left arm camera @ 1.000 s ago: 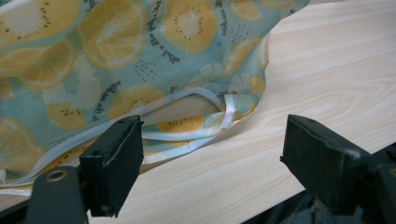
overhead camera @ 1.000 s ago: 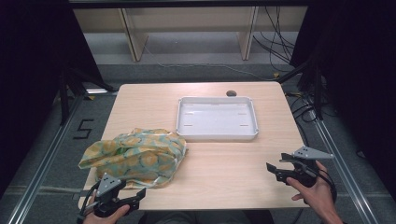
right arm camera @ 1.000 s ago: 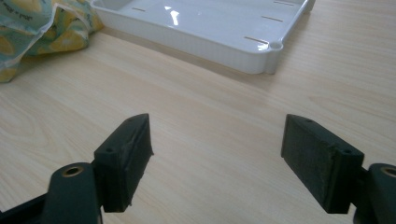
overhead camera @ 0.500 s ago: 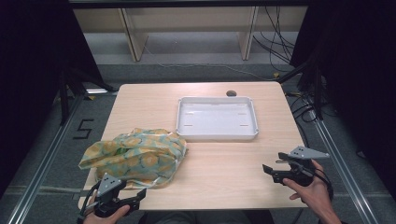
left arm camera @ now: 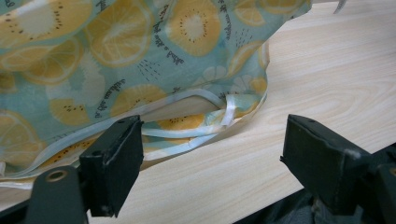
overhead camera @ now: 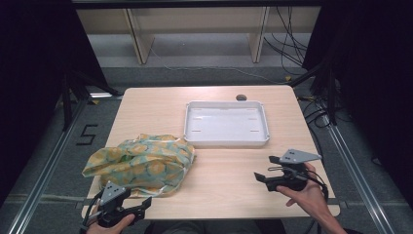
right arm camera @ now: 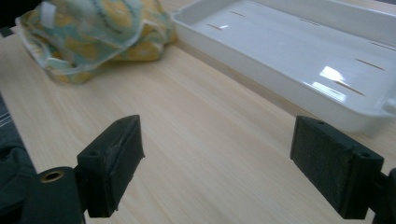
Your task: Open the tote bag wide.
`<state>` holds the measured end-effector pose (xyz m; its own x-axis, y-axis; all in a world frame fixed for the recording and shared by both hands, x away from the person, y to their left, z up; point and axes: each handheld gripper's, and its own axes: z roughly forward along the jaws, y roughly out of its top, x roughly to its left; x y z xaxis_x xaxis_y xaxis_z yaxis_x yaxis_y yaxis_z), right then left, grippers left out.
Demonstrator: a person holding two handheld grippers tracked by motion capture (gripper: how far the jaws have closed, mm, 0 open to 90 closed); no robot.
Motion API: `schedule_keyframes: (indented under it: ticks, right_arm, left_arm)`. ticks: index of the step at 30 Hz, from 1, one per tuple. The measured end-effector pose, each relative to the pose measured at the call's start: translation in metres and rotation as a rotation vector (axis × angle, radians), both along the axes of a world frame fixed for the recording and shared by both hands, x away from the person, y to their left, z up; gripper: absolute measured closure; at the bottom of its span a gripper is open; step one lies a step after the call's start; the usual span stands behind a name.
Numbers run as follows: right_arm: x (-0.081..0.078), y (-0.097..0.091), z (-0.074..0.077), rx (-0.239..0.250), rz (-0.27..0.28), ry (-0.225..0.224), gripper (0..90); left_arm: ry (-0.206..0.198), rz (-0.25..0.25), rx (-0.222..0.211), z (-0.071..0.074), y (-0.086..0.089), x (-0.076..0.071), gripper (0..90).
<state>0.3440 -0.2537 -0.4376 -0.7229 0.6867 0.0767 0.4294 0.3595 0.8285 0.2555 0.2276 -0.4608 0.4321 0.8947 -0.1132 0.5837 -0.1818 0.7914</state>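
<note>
My left hand-held gripper waits released beside the fruit-print cloth bag, and my right hand-held gripper, just opened, holds nothing above the surface.

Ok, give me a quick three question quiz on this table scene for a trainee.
1. True or false: the white tray holds the cloth.
2. Which gripper is nearest the fruit-print cloth? A) left gripper B) right gripper
3. What lies between the right gripper's jaws?

Key:
1. False. The tray is bare; the cloth lies on the table, left of the tray.
2. A.
3. Nothing; the jaws stand open over bare table.
</note>
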Motion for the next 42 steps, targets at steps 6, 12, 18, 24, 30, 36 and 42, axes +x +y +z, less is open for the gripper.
schedule_keyframes:
  ticks: [6, 12, 18, 24, 30, 36, 42]
  right_arm:
    - [0.008, 0.049, 0.002, -0.036, 0.111, -0.01, 19.1]
    - [0.014, 0.083, -0.001, -0.06, 0.173, -0.019, 19.7]
    - [0.019, 0.115, -0.003, -0.082, 0.23, -0.027, 21.3]
    - [0.028, 0.148, -0.001, -0.065, 0.27, -0.047, 22.4]
    - [0.034, 0.187, 0.002, -0.062, 0.331, -0.063, 23.1]
    - [0.039, 0.208, -0.006, -0.091, 0.359, -0.052, 21.4]
    - [0.043, 0.224, -0.012, -0.123, 0.355, -0.05, 24.0]
  left_arm:
    - [0.021, 0.039, -0.031, -0.001, -0.003, -0.003, 19.7]
    - [0.026, 0.046, -0.03, -0.001, -0.003, -0.004, 19.6]
    - [-0.011, -0.025, 0.029, 0.0, 0.001, 0.0, 19.7]
    - [-0.018, -0.024, 0.016, 0.0, 0.001, 0.001, 19.7]
    - [-0.02, -0.026, 0.005, 0.0, -0.001, 0.0, 19.5]
    - [-0.007, -0.013, 0.02, 0.001, -0.001, -0.001, 19.3]
    - [0.009, 0.012, -0.01, 0.0, -0.003, -0.003, 19.3]
